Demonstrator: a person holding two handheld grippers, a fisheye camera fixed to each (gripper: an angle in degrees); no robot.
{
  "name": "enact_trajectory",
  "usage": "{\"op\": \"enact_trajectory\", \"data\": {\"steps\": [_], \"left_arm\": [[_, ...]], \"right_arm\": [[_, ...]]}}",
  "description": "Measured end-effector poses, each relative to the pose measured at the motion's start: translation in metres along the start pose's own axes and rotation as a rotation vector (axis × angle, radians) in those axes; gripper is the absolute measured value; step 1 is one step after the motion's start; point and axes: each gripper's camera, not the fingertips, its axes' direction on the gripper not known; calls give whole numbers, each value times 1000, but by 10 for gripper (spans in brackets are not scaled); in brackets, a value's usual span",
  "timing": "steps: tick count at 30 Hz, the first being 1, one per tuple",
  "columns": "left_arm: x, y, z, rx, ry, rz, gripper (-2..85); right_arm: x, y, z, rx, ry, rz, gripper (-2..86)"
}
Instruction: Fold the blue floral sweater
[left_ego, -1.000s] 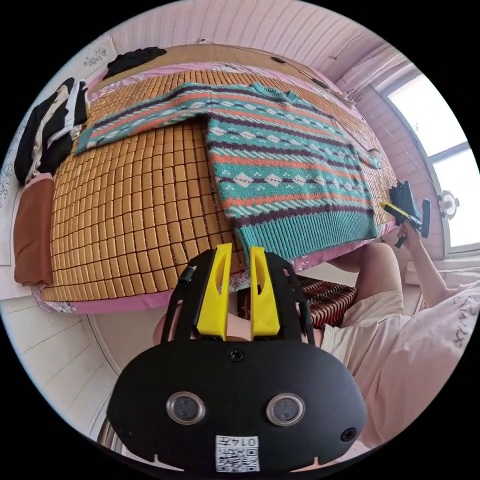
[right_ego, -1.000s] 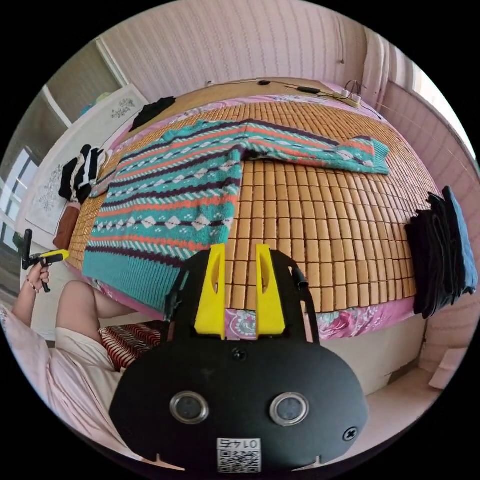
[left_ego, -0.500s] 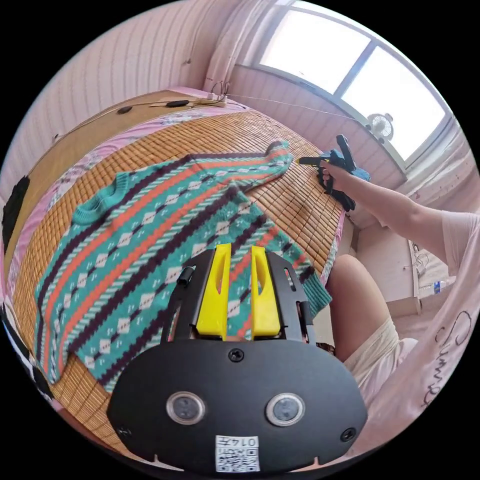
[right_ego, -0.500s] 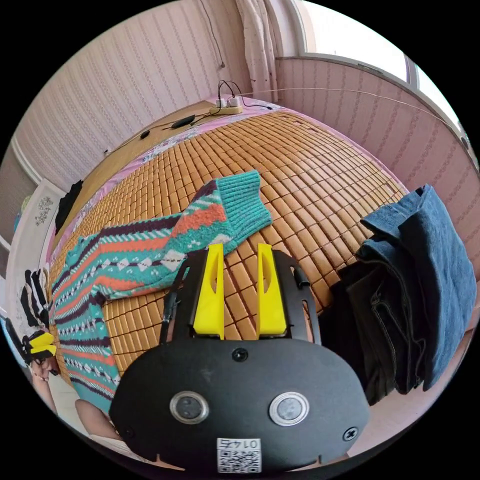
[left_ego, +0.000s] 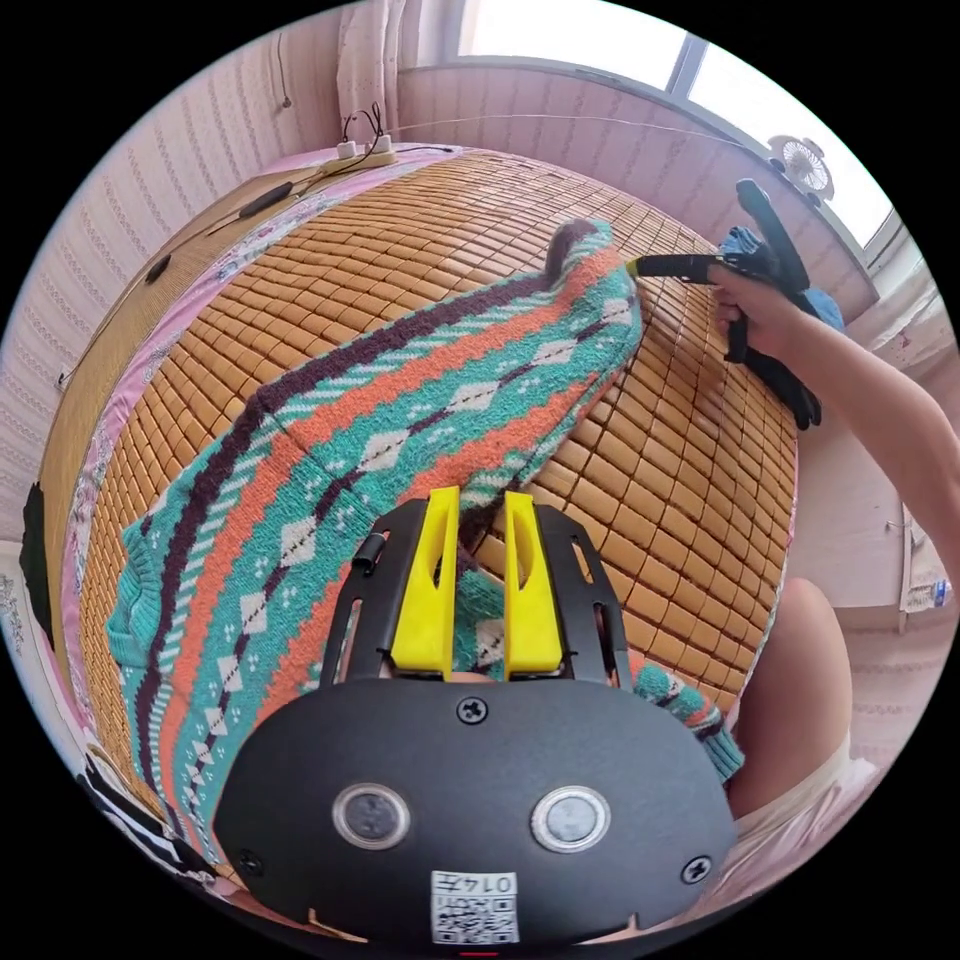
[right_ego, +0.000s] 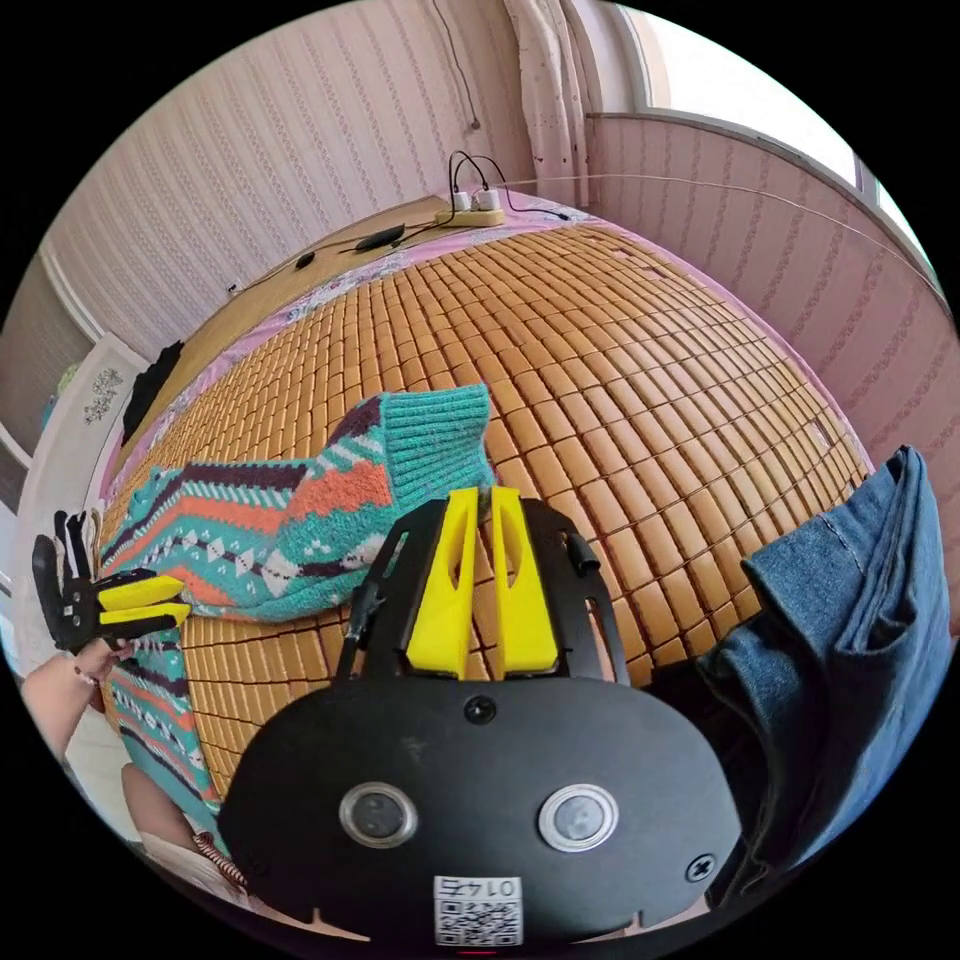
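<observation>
The sweater (left_ego: 400, 420) is lying spread on the mat (left_ego: 690, 480), running from the lower left to the upper centre of the left gripper view. At that frame's bottom centre the left gripper (left_ego: 478, 500) is hovering over the sweater's underarm, jaws parted with knit showing between them. In the right gripper view, the right gripper (right_ego: 482, 497) at centre is pinching the sleeve cuff (right_ego: 435, 435), jaws nearly together. Folded jeans (right_ego: 850, 620) are sitting at the right edge of that frame.
</observation>
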Motion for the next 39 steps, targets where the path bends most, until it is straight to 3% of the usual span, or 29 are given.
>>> {"op": "enact_trajectory", "data": {"steps": [4, 11, 14, 18, 23, 27, 31, 34, 37, 39], "left_arm": [[7, 3, -4, 27, -25, -7, 70], [-7, 1, -18, 32, 23, -61, 66], [-17, 15, -55, 108, 134, -33, 73], [-32, 96, -132, 201, 152, -58, 74], [-51, 251, -192, 74, -8, -301, 97], [-67, 365, -234, -78, -84, -542, 120], [-99, 433, -262, -114, -41, -757, 131], [-118, 454, -268, -129, 29, -827, 138], [-135, 462, -274, -152, 59, -880, 127], [-144, 463, -284, -198, -14, -867, 90]], "right_arm": [[11, 29, -40, 109, -59, -26, 15], [1, 67, -10, -81, 82, -114, 18], [-20, 88, -26, 33, 76, -83, 30], [-82, 146, -44, 71, -155, -198, 66], [-206, 253, -27, -159, -375, -414, 120], [-248, 299, 1, -311, -342, -426, 135], [-266, 321, 38, -416, -246, -391, 135], [-280, 330, 61, -510, -309, -364, 83], [-298, 347, 79, -506, -250, -432, 74], [-305, 354, 85, -501, -220, -480, 59]]}}
